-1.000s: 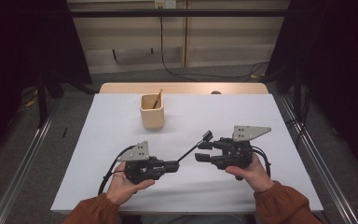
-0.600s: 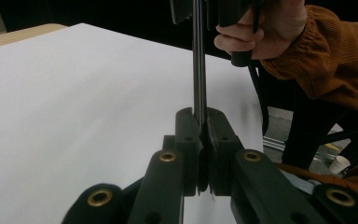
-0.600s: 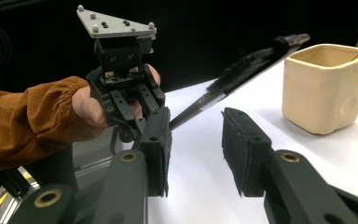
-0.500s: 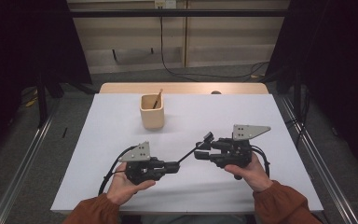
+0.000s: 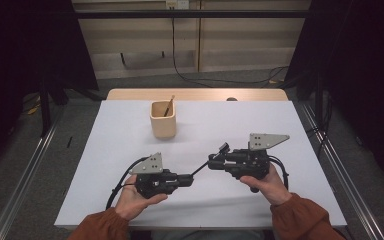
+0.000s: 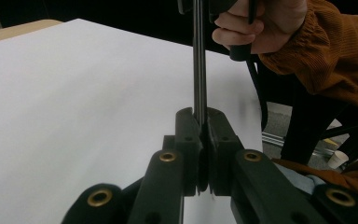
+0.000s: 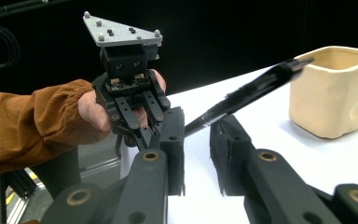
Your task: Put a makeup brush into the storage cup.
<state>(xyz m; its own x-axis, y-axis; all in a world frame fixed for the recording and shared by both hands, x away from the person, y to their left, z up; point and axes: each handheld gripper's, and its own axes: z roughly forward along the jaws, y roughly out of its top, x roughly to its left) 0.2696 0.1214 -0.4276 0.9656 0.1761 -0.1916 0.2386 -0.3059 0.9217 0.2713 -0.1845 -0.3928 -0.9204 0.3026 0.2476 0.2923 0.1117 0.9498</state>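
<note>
High view: both grippers sit low over the white table (image 5: 120,135) at the person's edge, with a thin black rod (image 5: 202,165) bridging them.
Black rod: it runs from the left gripper (image 5: 187,177) up toward 2 o'clock, its far tip just past the right gripper (image 5: 212,162). It is off the table surface. What kind of tool it is cannot be told.
Left gripper fingers: pressed together on the rod's lower end, as the left gripper view shows the rod (image 6: 199,60) rising straight out of the clamped pads (image 6: 186,135).
Right gripper fingers: they have just been closing. In the right gripper view the rod (image 7: 251,91) passes between them, but a gap shows between the pads (image 7: 175,135), so there is no grip yet.
Beige cup (image 5: 162,120): it stands upright at 12 o'clock from the left gripper, well apart, with a wooden stick (image 5: 169,106) leaning inside.
Done: the rod is lifted and offered across, by the look of it.
Left: the right gripper has to finish pinching and the left has to let go. After that, probably, the rod goes to the cup.
</note>
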